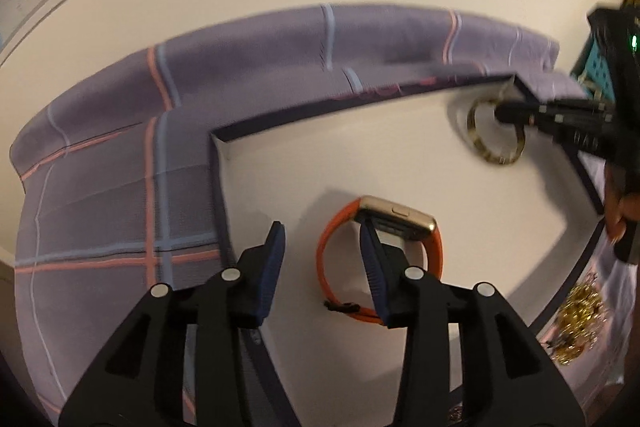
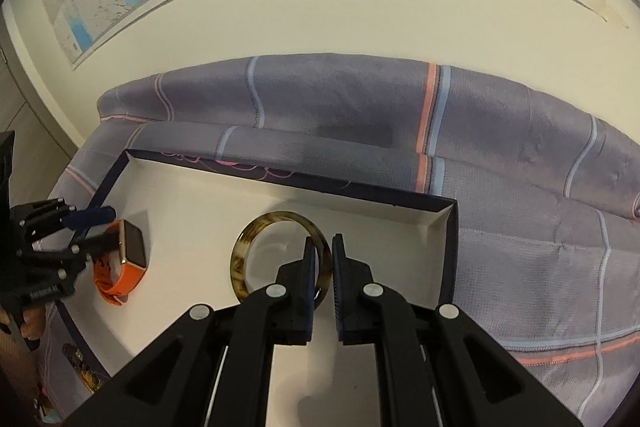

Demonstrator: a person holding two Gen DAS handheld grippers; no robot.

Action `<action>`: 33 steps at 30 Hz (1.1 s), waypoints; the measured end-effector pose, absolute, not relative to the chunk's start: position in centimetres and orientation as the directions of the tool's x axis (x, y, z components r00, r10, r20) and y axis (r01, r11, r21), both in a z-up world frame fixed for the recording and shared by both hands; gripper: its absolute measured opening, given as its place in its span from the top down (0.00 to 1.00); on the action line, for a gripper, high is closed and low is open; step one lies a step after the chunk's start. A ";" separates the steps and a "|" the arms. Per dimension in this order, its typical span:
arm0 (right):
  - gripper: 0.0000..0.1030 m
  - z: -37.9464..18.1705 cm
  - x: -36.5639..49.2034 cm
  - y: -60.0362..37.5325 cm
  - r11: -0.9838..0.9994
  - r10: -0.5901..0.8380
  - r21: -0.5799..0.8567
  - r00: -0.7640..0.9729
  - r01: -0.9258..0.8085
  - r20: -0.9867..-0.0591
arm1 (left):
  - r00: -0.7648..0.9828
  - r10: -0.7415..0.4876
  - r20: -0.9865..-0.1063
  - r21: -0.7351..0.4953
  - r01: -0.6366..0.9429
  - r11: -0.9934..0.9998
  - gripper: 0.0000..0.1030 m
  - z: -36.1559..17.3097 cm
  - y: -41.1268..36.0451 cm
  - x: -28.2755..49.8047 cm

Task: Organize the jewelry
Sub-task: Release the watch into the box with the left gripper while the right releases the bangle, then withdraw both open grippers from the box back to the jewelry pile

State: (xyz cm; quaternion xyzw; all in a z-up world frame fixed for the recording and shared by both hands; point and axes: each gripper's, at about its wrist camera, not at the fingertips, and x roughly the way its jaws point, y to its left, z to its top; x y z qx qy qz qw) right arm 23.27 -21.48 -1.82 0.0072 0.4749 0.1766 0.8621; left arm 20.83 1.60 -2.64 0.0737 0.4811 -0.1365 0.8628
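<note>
Left claw (image 1: 322, 253) spread beside orange watch (image 1: 400, 223); right claw (image 2: 322, 259) pinching tortoiseshell bangle (image 2: 244, 267) inside box (image 2: 450, 255).

Black grippers (image 1: 322, 247), seemingly ribbed blue pads (image 2: 338, 267)

Light: warm, even indoor | Shadows: soft, beside orange-strapped gold-cased watch (image 1: 380, 251) on white floor of shallow dark-rimmed box (image 1: 304, 163) | Blur: left view smeared, right view sharp | Distortion: strong fisheye bowing, black vignette at corners
</note>
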 end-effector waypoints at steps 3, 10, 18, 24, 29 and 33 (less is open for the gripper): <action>0.94 -2.0 23.6 -21.4 0.941 0.301 0.178 0.471 -0.288 -0.829 | 0.507 -0.151 -0.849 0.013 0.306 0.952 0.79 -2.7 1.2 21.1; 0.92 -2.1 23.7 -21.8 0.951 0.285 0.184 0.479 -0.247 -0.830 | 0.520 -0.149 -0.841 -0.065 0.175 0.982 0.94 -2.4 2.2 22.9; 0.71 -1.4 23.0 -22.8 0.949 0.308 0.222 0.505 -0.224 -0.806 | 0.511 -0.199 -0.836 -0.209 0.039 0.977 0.92 -2.6 2.9 24.8; 0.58 0.0 20.3 -24.5 0.940 0.338 0.246 0.543 -0.237 -0.769 | 0.569 -0.212 -0.795 -0.199 0.087 0.976 0.65 -1.2 3.0 22.7; 0.55 1.0 17.1 -26.2 0.925 0.378 0.283 0.559 -0.252 -0.738 | 0.634 -0.227 -0.739 -0.132 0.194 0.972 0.58 0.9 2.8 18.6; 0.49 1.0 14.4 -26.7 0.921 0.389 0.283 0.559 -0.269 -0.733 | 0.669 -0.226 -0.708 -0.080 0.241 0.967 0.50 1.5 2.8 14.8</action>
